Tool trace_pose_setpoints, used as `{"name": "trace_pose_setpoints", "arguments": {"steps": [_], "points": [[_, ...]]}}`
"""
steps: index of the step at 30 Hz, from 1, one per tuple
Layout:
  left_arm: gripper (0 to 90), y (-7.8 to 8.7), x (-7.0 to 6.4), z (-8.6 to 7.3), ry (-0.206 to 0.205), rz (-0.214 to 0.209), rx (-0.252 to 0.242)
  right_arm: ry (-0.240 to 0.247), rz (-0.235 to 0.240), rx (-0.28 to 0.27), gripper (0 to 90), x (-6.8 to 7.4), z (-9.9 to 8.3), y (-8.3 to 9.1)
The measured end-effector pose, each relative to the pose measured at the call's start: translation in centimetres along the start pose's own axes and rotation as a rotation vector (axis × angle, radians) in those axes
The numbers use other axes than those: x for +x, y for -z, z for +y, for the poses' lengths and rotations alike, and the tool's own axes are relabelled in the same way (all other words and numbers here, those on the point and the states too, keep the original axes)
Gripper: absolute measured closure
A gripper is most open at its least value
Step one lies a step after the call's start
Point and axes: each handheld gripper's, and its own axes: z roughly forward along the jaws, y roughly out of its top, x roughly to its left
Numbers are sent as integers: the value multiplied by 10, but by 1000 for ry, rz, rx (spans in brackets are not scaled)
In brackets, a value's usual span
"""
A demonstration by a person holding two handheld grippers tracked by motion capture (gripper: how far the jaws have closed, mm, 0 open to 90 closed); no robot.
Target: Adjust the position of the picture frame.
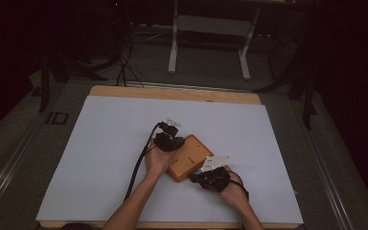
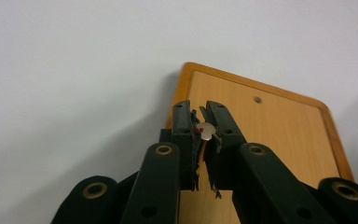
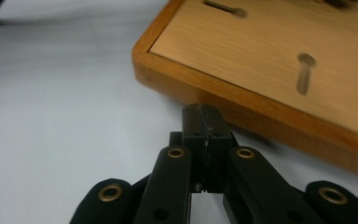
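Note:
A flat wooden board (image 1: 191, 158) with a raised orange rim lies at an angle on the white sheet, near the table's middle. My left gripper (image 1: 168, 140) is over the board's left end. In the left gripper view the board (image 2: 270, 135) lies beneath the left gripper (image 2: 199, 112), whose jaws are shut on a small metal disc (image 2: 208, 130). My right gripper (image 1: 211, 178) rests by the board's near right corner. In the right gripper view the right gripper (image 3: 205, 122) is shut with nothing in it, just short of the rim (image 3: 242, 100).
The board's face has keyhole slots (image 3: 304, 70) and a small hole (image 2: 258, 99). The white sheet (image 1: 100, 158) covers most of the wooden table. A cable (image 1: 139, 165) trails from the left gripper toward the near edge. A metal stand (image 1: 208, 28) is on the floor beyond.

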Motion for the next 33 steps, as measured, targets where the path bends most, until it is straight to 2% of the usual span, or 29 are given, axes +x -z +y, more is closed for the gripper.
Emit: {"name": "trace_pose_setpoints", "arguments": {"steps": [5, 10, 14, 16, 18, 21, 24, 29, 31, 33], "points": [[834, -5, -5, -3, -7, -41, -2, 29, 29, 4, 900, 11, 5, -10], [835, -9, -8, -8, -44, -77, 0, 61, 49, 23, 900, 19, 7, -17], [834, -9, -9, -11, -74, -90, -1, 68, 50, 3, 900, 17, 8, -7], [834, -10, -10, -11, -80, -96, -3, 64, 37, -18, 900, 14, 8, 1], [834, -10, -11, -11, -94, -98, -2, 45, -1, -30, 900, 7, 6, 8], [833, -10, -12, -12, -107, -98, -6, -13, -66, -51, 900, -9, -1, 20], [833, -10, -12, -12, -112, -98, -6, -62, -153, -69, 900, -23, -6, 33], [833, -10, -13, -13, -118, -98, -6, -134, -294, -60, 900, -44, -17, 46], [833, -10, -13, -13, -120, -101, -6, -170, -331, -50, 900, -52, -22, 48], [833, -10, -12, -13, -122, -107, -9, -219, -339, -49, 900, -60, -27, 47]]}}
